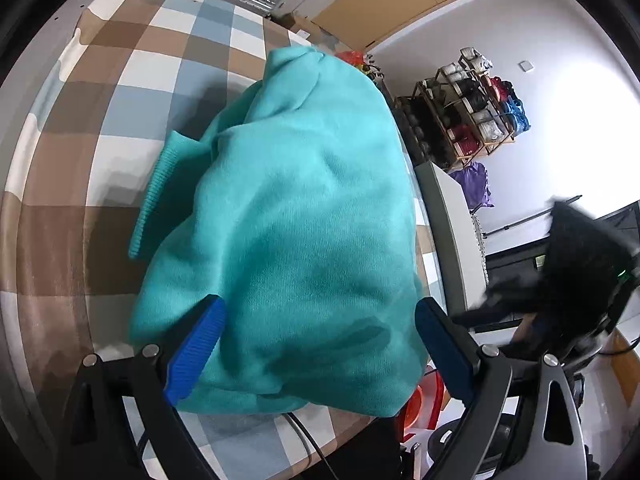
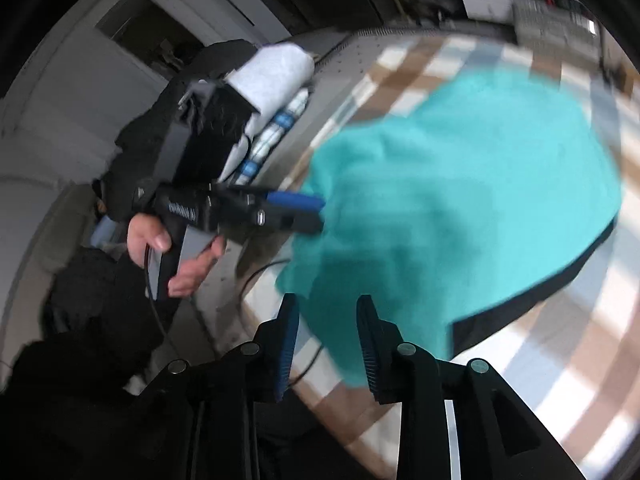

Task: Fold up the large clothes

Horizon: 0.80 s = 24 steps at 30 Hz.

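On the checked bench [image 1: 120, 80], lying bunched near the edge, the teal sweatshirt [image 1: 288, 220], with left gripper [image 1: 320, 320] fingers spread wide over its hem and right gripper [image 2: 328, 340] fingers parted, nothing pinched, seemingly hovering for a grab.
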{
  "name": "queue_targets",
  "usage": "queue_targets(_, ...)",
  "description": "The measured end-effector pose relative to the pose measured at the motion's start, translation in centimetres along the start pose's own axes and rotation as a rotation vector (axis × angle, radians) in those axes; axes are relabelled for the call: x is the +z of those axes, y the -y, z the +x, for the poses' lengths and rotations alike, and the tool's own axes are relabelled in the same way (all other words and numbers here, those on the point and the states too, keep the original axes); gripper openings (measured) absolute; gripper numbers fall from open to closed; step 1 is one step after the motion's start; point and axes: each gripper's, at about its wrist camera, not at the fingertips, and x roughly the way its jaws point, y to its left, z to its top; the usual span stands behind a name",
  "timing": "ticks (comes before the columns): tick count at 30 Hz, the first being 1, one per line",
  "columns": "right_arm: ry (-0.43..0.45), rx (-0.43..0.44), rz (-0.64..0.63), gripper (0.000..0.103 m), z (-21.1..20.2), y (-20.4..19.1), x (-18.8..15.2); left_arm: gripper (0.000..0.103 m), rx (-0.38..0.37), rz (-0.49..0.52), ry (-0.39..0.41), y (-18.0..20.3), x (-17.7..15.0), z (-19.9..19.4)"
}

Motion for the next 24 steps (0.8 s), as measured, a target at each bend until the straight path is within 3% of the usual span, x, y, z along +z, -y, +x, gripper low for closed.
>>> queue_targets(2,-0.083,-0.066,0.001,0.022,3.3,0.4,-0.7,0.092,0.008,0.003,-0.012,0.1,-0.2,0.2)
queue_targets(5,-0.115,-0.147,0.019,0.003,5.9,1.1,-0.8,0.092,0.053,0.04,-0.042,0.5,-0.8,0.5)
queue_targets(8,-0.17,-0.154,0.081,0.0,7.1,2.2,0.2,0.092,0.117,0.084,-0.072,1.0,-1.1,1.4)
queue_targets(12,-0.239,-0.198,0.054,0.0,9.6,1.9,0.9,0.092,0.151,0.086,-0.083,1.0,-1.1,1.9)
queue_targets(16,-0.201,-0.237,0.016,0.0,10.2,0.9,0.4,0.092,0.115,0.058,-0.068,0.1,-1.1,1.8)
queue_targets(20,-0.126,-0.194,0.064,0.0,8.9,1.8,-1.2,0.092,0.102,0.039,-0.072,0.3,-0.9,1.3)
queue_targets(24,-0.069,-0.137,0.083,0.005,5.3,1.6,-1.9,0.092,0.006,-0.03,-0.056,0.5,-0.4,-1.6)
